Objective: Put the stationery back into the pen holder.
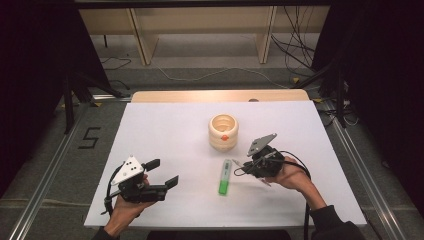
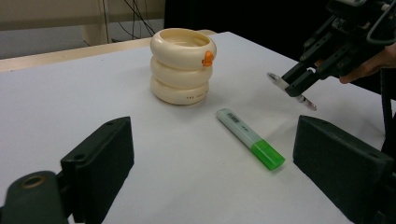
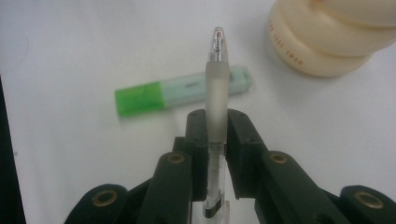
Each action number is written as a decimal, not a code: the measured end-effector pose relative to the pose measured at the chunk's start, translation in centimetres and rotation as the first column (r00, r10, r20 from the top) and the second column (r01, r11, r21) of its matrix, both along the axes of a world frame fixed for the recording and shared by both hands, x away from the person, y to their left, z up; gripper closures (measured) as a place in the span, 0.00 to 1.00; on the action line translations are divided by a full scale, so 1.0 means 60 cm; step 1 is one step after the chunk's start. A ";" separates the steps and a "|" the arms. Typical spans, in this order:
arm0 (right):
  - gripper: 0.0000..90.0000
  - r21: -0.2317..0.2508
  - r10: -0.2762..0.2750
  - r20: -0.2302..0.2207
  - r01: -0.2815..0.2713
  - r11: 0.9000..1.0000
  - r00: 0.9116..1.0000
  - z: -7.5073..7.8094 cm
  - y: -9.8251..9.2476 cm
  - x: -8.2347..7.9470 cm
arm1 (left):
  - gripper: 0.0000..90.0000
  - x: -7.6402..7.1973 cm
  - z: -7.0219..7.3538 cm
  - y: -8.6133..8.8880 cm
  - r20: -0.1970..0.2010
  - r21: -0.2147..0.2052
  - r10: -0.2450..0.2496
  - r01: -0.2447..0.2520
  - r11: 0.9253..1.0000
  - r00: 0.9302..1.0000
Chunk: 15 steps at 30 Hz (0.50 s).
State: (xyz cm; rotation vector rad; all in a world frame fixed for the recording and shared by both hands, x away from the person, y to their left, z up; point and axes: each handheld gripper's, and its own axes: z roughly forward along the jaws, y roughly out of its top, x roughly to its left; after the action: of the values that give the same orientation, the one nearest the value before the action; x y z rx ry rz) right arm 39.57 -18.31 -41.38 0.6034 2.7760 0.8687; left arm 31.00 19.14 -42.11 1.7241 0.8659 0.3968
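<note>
A: What's the biggest thing in front of the grippers?

B: The table (image 1: 165, 130), covered in white. Both pairs of jaws are over its near half.

A: And on it?

B: A cream holder (image 1: 223, 131) shaped like three stacked rings, with a small orange knob near its rim. It stands upright, ahead of both grippers. From the left gripper's own jaws it sits forward and slightly left of the middle, well apart from them. From the right gripper's jaws it is up at the right, beyond the pen tip.

A: What are the grippers doing?

B: The left gripper (image 1: 164, 172) rests low at the near left in a hand, jaws spread wide with nothing between them. The right gripper (image 3: 216, 133) is lifted off the table in the other hand, its jaws pinching a pen.

A: Next in size?

B: A green highlighter (image 2: 251, 144) lying flat on the table. It is between the two grippers, ahead of the left jaws toward the right one, and just beyond and below the right jaws, crossing behind the pen.

A: And the pen?

B: The pen (image 3: 215, 88) is a clear, frosted one, clamped at mid-barrel between the right jaws. Its tip sticks out past them, toward the highlighter, clear of the table.
</note>
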 end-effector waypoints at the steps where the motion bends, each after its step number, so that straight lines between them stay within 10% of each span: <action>1: 0.89 0.025 -0.013 0.003 0.012 1.000 1.000 0.002 -0.002 0.001 | 0.13 0.000 0.000 0.000 -0.001 0.000 0.000 0.000 1.000 1.000; 7: 0.89 0.126 -0.089 0.028 0.085 0.988 0.996 0.013 -0.012 0.004 | 0.13 0.000 0.000 0.000 -0.001 -0.001 0.000 0.000 1.000 1.000; 15: 0.89 0.275 -0.264 0.048 0.241 0.931 0.963 0.016 -0.035 0.013 | 0.13 0.000 0.000 0.000 0.000 -0.002 0.000 0.000 1.000 1.000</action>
State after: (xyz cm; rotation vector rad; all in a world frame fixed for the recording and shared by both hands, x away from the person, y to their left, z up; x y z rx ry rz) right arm 40.37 -20.43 -40.40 0.9215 2.4509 1.1855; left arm 31.01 19.16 -42.11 1.7221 0.8664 0.3953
